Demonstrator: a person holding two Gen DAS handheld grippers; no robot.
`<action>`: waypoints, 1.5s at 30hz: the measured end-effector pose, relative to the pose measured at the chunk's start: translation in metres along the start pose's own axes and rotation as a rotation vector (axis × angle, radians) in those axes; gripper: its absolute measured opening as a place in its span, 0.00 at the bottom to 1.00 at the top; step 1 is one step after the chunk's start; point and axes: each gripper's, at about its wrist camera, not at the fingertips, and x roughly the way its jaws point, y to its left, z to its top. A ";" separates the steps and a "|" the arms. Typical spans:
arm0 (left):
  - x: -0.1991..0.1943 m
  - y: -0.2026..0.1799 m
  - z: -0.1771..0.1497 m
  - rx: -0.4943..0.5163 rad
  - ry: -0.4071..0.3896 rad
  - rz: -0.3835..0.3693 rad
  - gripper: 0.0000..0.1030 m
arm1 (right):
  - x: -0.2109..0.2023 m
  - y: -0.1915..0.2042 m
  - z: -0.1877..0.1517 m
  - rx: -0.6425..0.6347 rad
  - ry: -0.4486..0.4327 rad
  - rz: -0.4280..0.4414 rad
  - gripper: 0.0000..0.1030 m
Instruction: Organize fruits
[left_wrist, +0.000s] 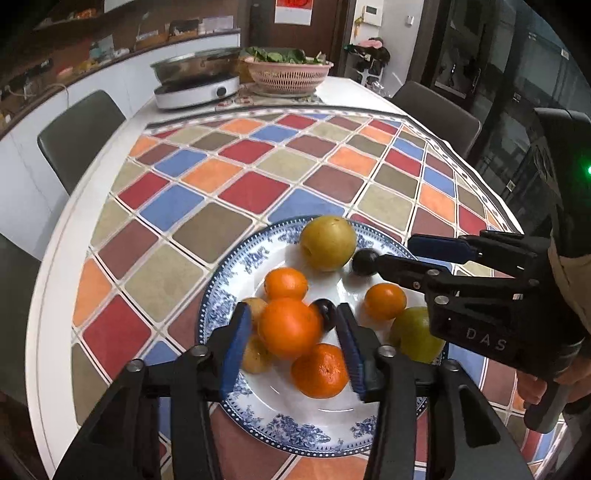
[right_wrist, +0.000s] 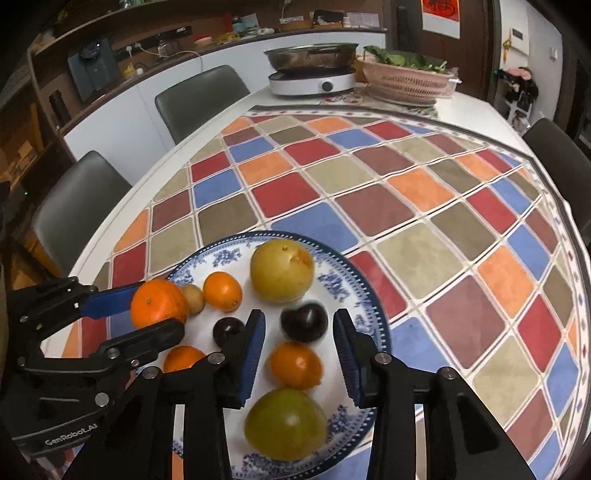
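Note:
A blue-and-white plate (left_wrist: 210, 321) (right_wrist: 354, 291) on the checkered cloth holds several fruits: tangerines, a yellow pear (left_wrist: 327, 243) (right_wrist: 282, 271), a green fruit (left_wrist: 413, 336) (right_wrist: 286, 424) and a dark plum (left_wrist: 327, 314) (right_wrist: 229, 330). My left gripper (left_wrist: 291, 310) (right_wrist: 162, 306) stands open over the plate's near left. A large orange (left_wrist: 290, 328) (right_wrist: 159, 302) sits between its blue pads with small gaps on both sides. My right gripper (right_wrist: 299, 314) (left_wrist: 391, 251) is open too. A second dark plum (right_wrist: 304, 321) (left_wrist: 365, 262) lies on the plate just beyond its fingertips.
A white induction cooker with a steel pan (left_wrist: 195, 88) and a pink basket of greens (left_wrist: 288, 74) stand at the table's far end. Grey chairs (left_wrist: 81, 136) (right_wrist: 199, 99) line the left side. A hand (left_wrist: 535, 387) holds the right gripper's handle.

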 end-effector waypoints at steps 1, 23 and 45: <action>-0.004 -0.001 0.000 0.000 -0.011 0.007 0.47 | -0.002 -0.001 -0.001 0.002 -0.006 -0.004 0.38; -0.115 -0.043 -0.042 0.006 -0.232 0.106 0.68 | -0.121 0.003 -0.060 0.034 -0.200 -0.054 0.46; -0.200 -0.078 -0.120 -0.036 -0.372 0.158 0.99 | -0.218 0.027 -0.151 0.055 -0.333 -0.118 0.68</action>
